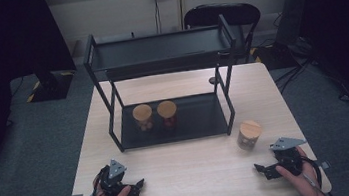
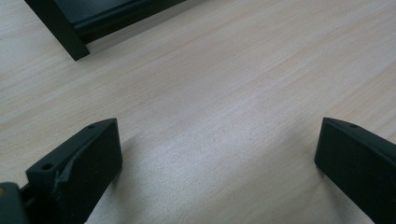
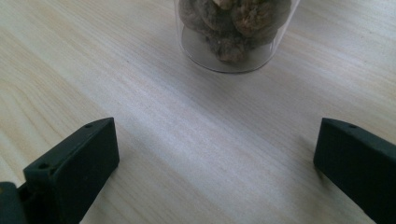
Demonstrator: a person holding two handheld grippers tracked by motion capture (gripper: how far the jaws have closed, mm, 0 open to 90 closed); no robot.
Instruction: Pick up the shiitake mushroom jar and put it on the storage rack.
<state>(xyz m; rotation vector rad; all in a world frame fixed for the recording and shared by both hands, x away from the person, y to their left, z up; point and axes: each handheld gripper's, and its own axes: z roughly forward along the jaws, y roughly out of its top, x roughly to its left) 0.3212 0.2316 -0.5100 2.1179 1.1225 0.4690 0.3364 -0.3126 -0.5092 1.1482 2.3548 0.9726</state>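
Jar [image 1: 249, 134] could easily get knocked over if approached too fast; right gripper [image 1: 267, 169] is held wide open, empty, nearby.

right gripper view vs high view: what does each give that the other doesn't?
Right gripper view: a close look through the clear wall of the jar at brown lumpy pieces inside, with the right gripper open, jaws wide apart over bare wood.

High view: the jar's wooden lid, the black two-tier rack with two more lidded jars on its lower shelf, the left gripper and both hands, a chair behind.

Both: the jar standing on the light wooden table, ahead of the right gripper and untouched by it.
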